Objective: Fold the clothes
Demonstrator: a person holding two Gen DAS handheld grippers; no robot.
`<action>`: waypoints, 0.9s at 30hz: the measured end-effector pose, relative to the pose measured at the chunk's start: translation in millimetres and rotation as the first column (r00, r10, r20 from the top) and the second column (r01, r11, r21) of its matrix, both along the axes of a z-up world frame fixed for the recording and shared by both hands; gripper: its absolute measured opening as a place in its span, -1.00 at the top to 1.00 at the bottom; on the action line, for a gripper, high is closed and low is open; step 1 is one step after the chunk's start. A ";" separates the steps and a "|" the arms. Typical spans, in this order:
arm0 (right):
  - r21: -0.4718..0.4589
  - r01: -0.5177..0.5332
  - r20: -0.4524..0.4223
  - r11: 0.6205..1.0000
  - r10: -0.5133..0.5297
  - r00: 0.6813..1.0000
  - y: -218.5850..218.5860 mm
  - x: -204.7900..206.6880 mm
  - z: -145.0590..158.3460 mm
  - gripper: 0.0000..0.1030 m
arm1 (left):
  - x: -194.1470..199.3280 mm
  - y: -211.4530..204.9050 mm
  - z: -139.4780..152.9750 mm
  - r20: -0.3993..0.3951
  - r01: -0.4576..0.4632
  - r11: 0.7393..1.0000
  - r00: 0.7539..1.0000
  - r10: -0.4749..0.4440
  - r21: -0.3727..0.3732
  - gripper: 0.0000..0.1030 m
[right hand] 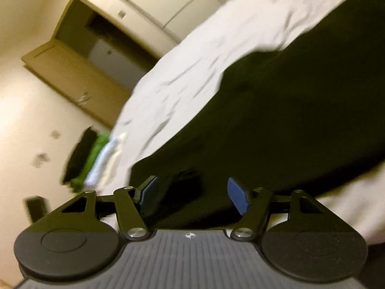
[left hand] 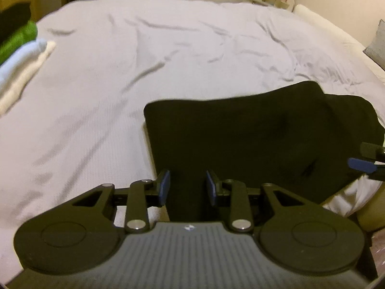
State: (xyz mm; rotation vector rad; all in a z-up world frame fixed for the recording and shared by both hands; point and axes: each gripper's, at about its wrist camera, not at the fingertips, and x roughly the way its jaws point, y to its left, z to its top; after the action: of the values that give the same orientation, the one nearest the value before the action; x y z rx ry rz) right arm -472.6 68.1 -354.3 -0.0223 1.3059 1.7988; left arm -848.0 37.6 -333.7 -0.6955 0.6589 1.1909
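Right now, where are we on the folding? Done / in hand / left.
Done: a stack of folded items, black, green, pale blue and white, sits at the far left edge of the bed. In hand: nothing is gripped; the black garment lies folded into a rough rectangle, with the left claw and right claw both open over its near edge. Left: probably moving it to the stack.

Cloth on the bed, plastic and metal on the tools

The black garment (left hand: pixel 252 132) is matt, smooth cloth lying on a pale, creased bed sheet (left hand: pixel 120 72) of soft fabric. The left gripper (left hand: pixel 187 190) has matt black plastic arms, shiny metal pivot pins and blue matt pads (left hand: pixel 164 187); the right gripper (right hand: pixel 192 197) looks the same. The folded stack (left hand: pixel 21 55) is cloth, its green layer fuzzier.
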 end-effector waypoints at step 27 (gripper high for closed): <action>0.136 0.348 0.241 0.928 -0.372 0.896 6.4 103.9 -3.4 0.80 | 77.1 26.6 13.1 -0.065 0.099 0.995 0.993 -0.097 0.030 0.27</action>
State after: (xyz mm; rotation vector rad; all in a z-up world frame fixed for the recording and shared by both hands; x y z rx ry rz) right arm -368.7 74.5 -357.7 0.0282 0.9653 1.4760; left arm -770.9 64.2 -320.6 -0.5929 0.7173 1.1342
